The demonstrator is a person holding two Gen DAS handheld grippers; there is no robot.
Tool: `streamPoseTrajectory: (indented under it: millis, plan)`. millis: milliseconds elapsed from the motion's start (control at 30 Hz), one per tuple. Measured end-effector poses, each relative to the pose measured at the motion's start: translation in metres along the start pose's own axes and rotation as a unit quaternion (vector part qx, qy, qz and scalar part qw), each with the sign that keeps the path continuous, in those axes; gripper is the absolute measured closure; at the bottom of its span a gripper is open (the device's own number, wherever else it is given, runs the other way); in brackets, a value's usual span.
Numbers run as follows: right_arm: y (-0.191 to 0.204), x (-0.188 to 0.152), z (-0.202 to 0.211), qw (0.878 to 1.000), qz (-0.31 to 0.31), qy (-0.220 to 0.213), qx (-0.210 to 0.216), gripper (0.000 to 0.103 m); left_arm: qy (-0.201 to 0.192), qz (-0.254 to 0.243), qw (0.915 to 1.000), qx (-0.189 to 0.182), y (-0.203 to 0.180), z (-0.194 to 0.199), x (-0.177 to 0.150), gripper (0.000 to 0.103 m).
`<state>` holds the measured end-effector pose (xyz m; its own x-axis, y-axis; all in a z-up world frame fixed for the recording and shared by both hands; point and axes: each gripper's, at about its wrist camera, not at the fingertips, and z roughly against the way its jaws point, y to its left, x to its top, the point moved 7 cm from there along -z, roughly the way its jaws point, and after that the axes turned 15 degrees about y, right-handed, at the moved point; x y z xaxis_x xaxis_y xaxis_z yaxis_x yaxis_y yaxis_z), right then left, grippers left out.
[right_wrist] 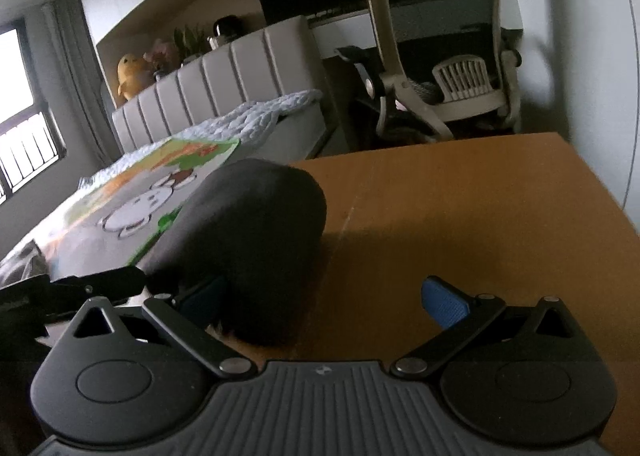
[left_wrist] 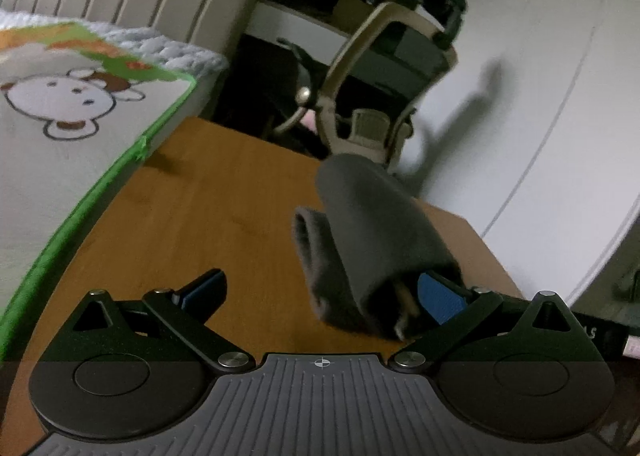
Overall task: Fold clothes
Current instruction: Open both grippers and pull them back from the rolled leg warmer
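A dark grey cloth [left_wrist: 372,223] hangs bunched above the wooden table [left_wrist: 200,195]. In the left wrist view it drapes over the right blue-padded finger [left_wrist: 440,296], and a rolled edge droops toward the middle. My left gripper [left_wrist: 322,292] is open wide, and its left finger is bare. In the right wrist view the same cloth [right_wrist: 248,223] bulges as a rounded mound over the left finger [right_wrist: 208,296]. My right gripper [right_wrist: 326,300] is also open wide over the table [right_wrist: 460,207], with its right pad [right_wrist: 444,302] bare.
A bed with a cartoon-print blanket [left_wrist: 60,103] [right_wrist: 140,211] borders the table's left side. Beyond the table's far edge stands a white office chair [left_wrist: 380,95] [right_wrist: 440,55]. To the right is a white wall [left_wrist: 540,75]. A black linkage [right_wrist: 80,284] juts in at the left.
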<state>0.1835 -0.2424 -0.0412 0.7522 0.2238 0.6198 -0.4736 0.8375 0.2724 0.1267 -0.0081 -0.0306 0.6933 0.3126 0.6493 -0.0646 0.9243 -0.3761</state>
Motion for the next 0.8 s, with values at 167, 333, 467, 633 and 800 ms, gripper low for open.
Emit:
streamPoseTrajectory:
  millis: [167, 333, 467, 633, 800]
  plan:
    - [0.001, -0.028, 0.02, 0.999, 0.017, 0.037, -0.028, 0.0, 0.047, -0.019, 0.9981, 0.034, -0.015, 0.01, -0.033, 0.0]
    - [0.005, -0.045, 0.022, 0.997, 0.02, 0.052, -0.056, 0.0, 0.072, -0.026, 0.9953, 0.06, -0.023, 0.014, -0.057, 0.0]
    - [0.006, -0.053, 0.024, 0.995, 0.018, 0.051, -0.082, 0.0, 0.076, -0.048, 0.9916, 0.093, -0.027, 0.016, -0.069, 0.0]
    - [0.007, -0.062, 0.026, 0.992, 0.016, 0.05, -0.114, 0.0, 0.079, -0.063, 0.9875, 0.121, -0.027, 0.015, -0.074, 0.0]
    - [0.007, -0.067, 0.027, 0.989, 0.019, 0.051, -0.135, 0.0, 0.078, -0.06, 0.986, 0.134, -0.023, 0.015, -0.072, 0.0]
